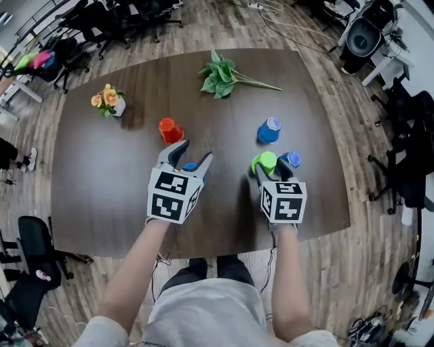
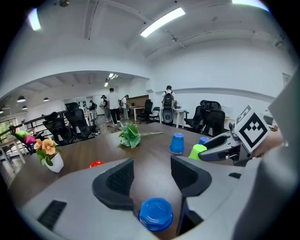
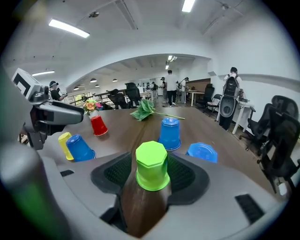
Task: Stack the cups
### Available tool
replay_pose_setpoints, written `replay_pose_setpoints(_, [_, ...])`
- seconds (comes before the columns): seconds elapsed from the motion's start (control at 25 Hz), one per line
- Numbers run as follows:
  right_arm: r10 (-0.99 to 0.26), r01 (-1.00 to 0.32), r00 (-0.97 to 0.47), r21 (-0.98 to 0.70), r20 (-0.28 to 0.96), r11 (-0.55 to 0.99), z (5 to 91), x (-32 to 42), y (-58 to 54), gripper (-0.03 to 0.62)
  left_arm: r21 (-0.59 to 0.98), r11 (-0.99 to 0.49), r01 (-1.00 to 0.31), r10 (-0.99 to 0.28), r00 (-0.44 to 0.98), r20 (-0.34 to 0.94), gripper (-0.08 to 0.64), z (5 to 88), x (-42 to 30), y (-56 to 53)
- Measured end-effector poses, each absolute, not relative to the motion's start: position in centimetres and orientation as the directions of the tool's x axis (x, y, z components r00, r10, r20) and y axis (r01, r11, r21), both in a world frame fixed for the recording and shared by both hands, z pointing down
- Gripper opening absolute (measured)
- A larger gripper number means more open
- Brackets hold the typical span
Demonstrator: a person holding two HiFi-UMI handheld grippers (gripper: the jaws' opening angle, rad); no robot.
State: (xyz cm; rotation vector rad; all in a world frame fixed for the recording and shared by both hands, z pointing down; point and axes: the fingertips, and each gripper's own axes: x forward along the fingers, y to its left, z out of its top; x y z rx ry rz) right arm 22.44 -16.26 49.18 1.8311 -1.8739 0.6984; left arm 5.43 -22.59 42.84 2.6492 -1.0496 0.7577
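Upside-down cups stand on the dark wooden table (image 1: pixel 102 176). My left gripper (image 1: pixel 195 153) is open around a blue cup (image 2: pixel 155 214), which sits deep between its jaws; the pads stand clear of it. A yellow cup (image 3: pixel 64 143) stands right beside that blue cup (image 3: pixel 79 147). My right gripper (image 1: pixel 271 168) is open, with a green cup (image 3: pixel 151 165) standing between its pads, close to both. Two more blue cups (image 1: pixel 269 130) (image 1: pixel 291 159) stand beyond and to the right of the green one. A red cup (image 1: pixel 170 130) stands beyond the left gripper.
A small pot of flowers (image 1: pixel 108 100) stands at the table's far left and a leafy green sprig (image 1: pixel 220 76) lies at the far middle. Office chairs (image 1: pixel 102 20) ring the table. People stand far off across the room (image 2: pixel 112 103).
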Motion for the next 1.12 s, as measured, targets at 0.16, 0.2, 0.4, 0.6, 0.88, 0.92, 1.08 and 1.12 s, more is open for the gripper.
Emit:
replay_pose_setpoints(0.16, [-0.782, -0.999, -0.049, -0.041, 0.621, 0.029, 49.3, 22.2, -16.6, 0.212, -0.027, -0.716, -0.697, -0.603, 0.599, 0.528, 0.245, 43.0, 4.6, -23.1])
replay_pose_setpoints(0.2, [-0.784, -0.999, -0.053, -0.04, 0.619, 0.036, 49.1, 21.9, -16.6, 0.212, -0.026, -0.711, -0.702, -0.607, 0.595, 0.526, 0.245, 43.0, 4.3, -23.2])
replay_pose_setpoints(0.4, [-0.788, -0.993, -0.111, -0.049, 0.606, 0.103, 48.5, 18.5, -16.8, 0.212, -0.021, -0.681, -0.732, -0.633, 0.574, 0.519, 0.245, 42.6, 2.1, -23.2])
replay_pose_setpoints(0.6, [-0.776, -0.984, -0.166, -0.05, 0.608, 0.171, 48.6, 14.9, -17.0, 0.212, -0.014, -0.654, -0.756, -0.651, 0.554, 0.518, 0.244, 42.6, -0.3, -22.9])
replay_pose_setpoints(0.88, [-0.766, -0.974, -0.204, -0.045, 0.61, 0.224, 48.6, 11.5, -17.1, 0.212, -0.006, -0.618, -0.786, -0.676, 0.527, 0.515, 0.243, 42.6, -3.7, -22.6])
replay_pose_setpoints(0.92, [-0.764, -0.972, -0.208, -0.043, 0.611, 0.231, 48.7, 11.1, -17.2, 0.212, -0.005, -0.614, -0.789, -0.678, 0.525, 0.514, 0.242, 42.5, -4.1, -22.5])
replay_pose_setpoints(1.08, [-0.755, -0.967, -0.221, -0.035, 0.618, 0.254, 48.7, 9.5, -17.4, 0.212, -0.002, -0.603, -0.798, -0.685, 0.517, 0.514, 0.242, 42.6, -5.6, -22.5])
replay_pose_setpoints(1.12, [-0.753, -0.966, -0.223, -0.034, 0.619, 0.258, 48.8, 9.3, -17.4, 0.212, -0.001, -0.601, -0.799, -0.686, 0.515, 0.514, 0.242, 42.6, -5.9, -22.5])
